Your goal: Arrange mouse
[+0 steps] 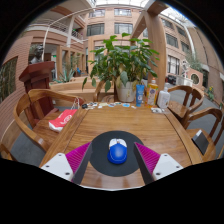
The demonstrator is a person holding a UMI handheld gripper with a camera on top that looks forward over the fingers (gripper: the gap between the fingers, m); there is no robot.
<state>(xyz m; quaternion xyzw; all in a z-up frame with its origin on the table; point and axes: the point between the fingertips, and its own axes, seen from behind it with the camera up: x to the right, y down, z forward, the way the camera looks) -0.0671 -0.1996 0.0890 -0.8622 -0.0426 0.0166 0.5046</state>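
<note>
The hand-held gripper (117,158) has two pale, blocky fingers (57,166), each faced inside with a magenta pad (78,155).

A blue mouse (118,152) sits on a dark round mat (117,166) — between the spread fingers (77,157) — untouched.

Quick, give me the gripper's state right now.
Gripper: open; the blue mouse stands between its fingers on the round black mouse pad, with a gap at each side, not clamped.
</note>
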